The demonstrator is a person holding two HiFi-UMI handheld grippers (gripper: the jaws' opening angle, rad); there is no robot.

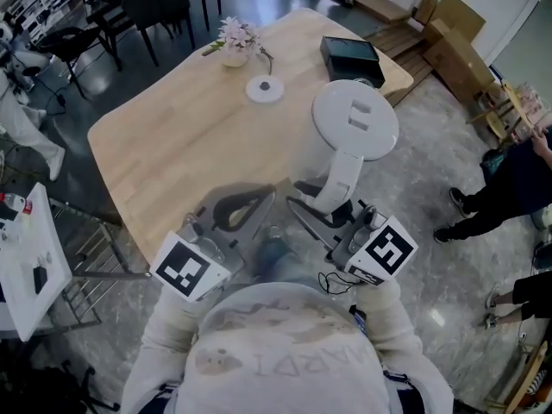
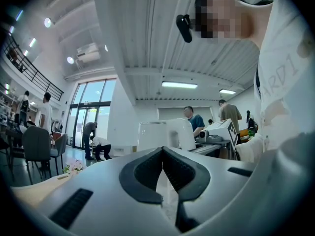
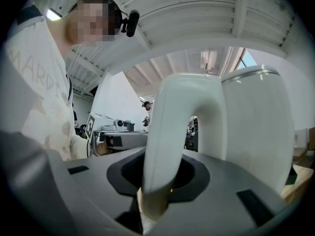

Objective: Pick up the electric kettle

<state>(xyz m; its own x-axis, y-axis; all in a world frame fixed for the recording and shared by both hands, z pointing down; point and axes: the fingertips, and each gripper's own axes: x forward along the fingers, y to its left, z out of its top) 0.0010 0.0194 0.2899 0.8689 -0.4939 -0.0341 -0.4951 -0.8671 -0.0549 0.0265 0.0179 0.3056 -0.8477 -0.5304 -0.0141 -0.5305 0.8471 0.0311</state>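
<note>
Grey hand-held right gripper (image 3: 157,183) was clamped on the arched handle (image 3: 179,127) of the smooth white plastic electric kettle (image 3: 256,127), by the pale wooden table's (image 1: 172,136) near right edge. From above, its round lid (image 1: 354,119) hid most of the body. Left gripper (image 2: 162,154) was closed, empty.

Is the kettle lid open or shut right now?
Shut. In the head view the round lid lies flat over the kettle, no gap showing.

Open office hall: wooden table (image 1: 172,136), black chairs (image 1: 155,3), cardboard boxes (image 1: 453,37)
</note>
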